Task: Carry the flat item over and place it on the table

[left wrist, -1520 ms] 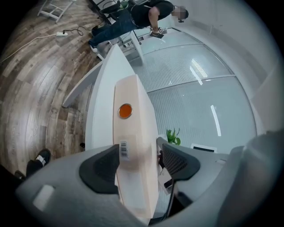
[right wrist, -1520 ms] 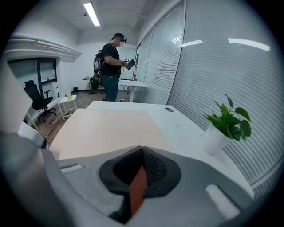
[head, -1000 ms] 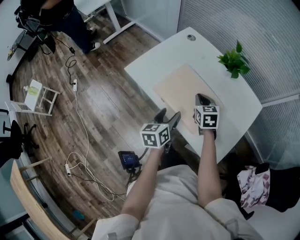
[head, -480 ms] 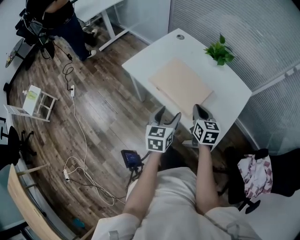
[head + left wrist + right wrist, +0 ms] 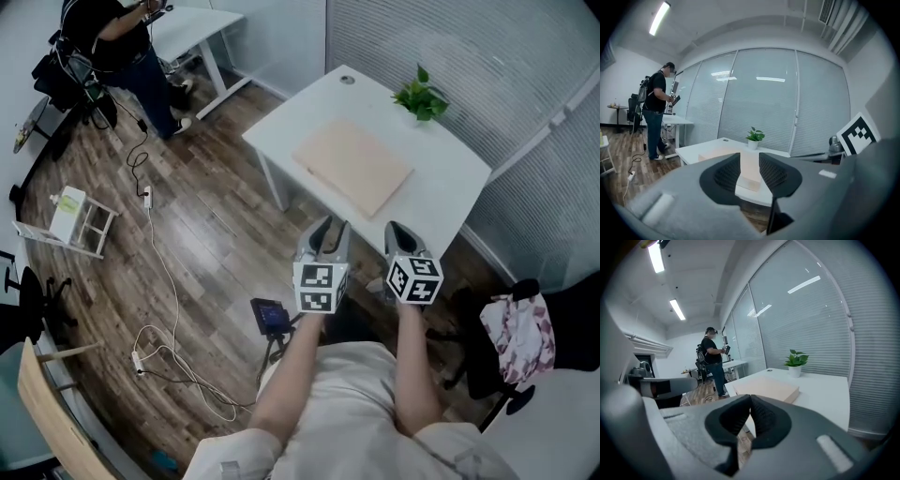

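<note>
On the white table [image 5: 441, 192], well ahead of both grippers, the board [image 5: 352, 164] lies flat, so placement looks complete; left gripper [image 5: 330, 231], jaws part-spread, just closing on nothing, and right gripper [image 5: 397, 234], pressed together empty, need only keep clear.

Bystander [image 5: 105, 33] cut off at top edge, board [image 5: 748, 178] partly behind left hand-held gripper [image 5: 750, 156]

Bright even room under ceiling strip lights [image 5: 659, 18], fisheye edges dark and curved
</note>
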Demonstrator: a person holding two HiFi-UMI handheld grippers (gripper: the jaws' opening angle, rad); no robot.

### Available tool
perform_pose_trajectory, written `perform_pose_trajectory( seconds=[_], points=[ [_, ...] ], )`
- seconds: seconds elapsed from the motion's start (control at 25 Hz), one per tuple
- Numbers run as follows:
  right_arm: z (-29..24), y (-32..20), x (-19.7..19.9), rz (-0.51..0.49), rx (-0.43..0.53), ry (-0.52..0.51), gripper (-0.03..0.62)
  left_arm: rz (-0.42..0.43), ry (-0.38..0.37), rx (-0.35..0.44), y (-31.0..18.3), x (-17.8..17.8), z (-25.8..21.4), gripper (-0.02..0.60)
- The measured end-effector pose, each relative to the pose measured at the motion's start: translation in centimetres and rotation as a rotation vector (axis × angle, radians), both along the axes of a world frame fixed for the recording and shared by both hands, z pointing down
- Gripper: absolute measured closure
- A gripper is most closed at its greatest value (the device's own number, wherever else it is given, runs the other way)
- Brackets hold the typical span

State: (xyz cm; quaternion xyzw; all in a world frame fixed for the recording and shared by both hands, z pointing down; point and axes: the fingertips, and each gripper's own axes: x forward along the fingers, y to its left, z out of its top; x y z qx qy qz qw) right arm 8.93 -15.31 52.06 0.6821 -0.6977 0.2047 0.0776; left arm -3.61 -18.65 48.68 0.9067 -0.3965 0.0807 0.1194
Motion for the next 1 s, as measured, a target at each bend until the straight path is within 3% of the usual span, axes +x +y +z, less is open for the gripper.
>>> perform_pose_trajectory(
  seconds=[0.2, 0.52, 1.0],
  points=[
    [-1.1, 1.9, -0.2, -0.004, 0.016, 0.01, 0.592, -0.027, 0.035, 0.023, 1.4, -0.6, -1.4, 0.569],
    [-1.5, 4.2, -0.2, -0.017, 0.028, -0.004, 0.592, -0.035, 0.143, -0.014, 3.5, -0.5, -1.7, 0.574],
    [-1.7, 5.5, -2.1, -0.065, 0.037, -0.017, 0.592, -0.072, 0.076, -0.017, 4.7, -2.5, -1.1, 0.572]
  ],
)
